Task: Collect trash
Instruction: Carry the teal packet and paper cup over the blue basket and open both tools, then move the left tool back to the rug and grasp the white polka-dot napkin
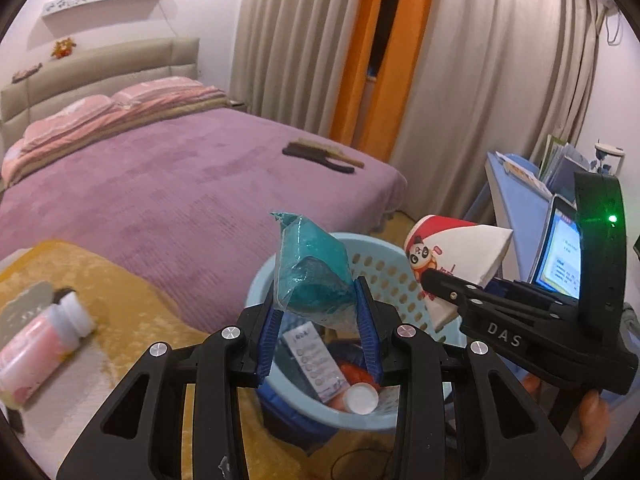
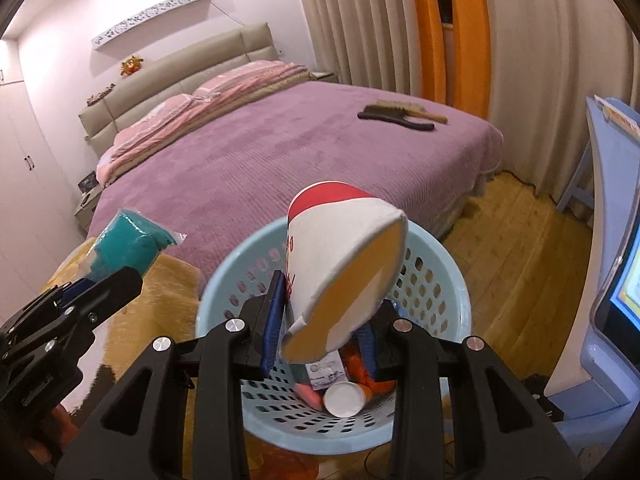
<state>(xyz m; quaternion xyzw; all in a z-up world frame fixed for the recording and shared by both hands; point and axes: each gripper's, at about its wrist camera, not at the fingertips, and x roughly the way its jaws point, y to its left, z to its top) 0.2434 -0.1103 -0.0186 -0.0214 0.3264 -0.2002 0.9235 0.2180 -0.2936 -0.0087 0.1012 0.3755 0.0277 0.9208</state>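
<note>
My left gripper [image 1: 320, 320] is shut on a clear plastic packet with teal stuff inside [image 1: 312, 272], held over the near rim of a light blue perforated basket [image 1: 384, 268]. The right gripper [image 2: 322, 316] is shut on a squashed red-and-white paper cup with a panda print [image 2: 344, 264], right above the same basket [image 2: 436, 280]. In the left wrist view the cup [image 1: 460, 252] and the right gripper [image 1: 452, 292] hang over the basket's right side. In the right wrist view the teal packet [image 2: 128, 240] and the left gripper [image 2: 96, 288] sit to the left. A white cup, a blister pack and orange scraps lie in the basket.
A purple-covered bed [image 1: 168, 200] with a brush [image 1: 324, 156] on it stands behind the basket. A pink bottle [image 1: 40, 348] lies on a yellow-clothed surface [image 1: 120, 288] at the left. A blue desk [image 2: 600, 184] and a lit screen [image 1: 560, 256] are at the right. Curtains hang behind.
</note>
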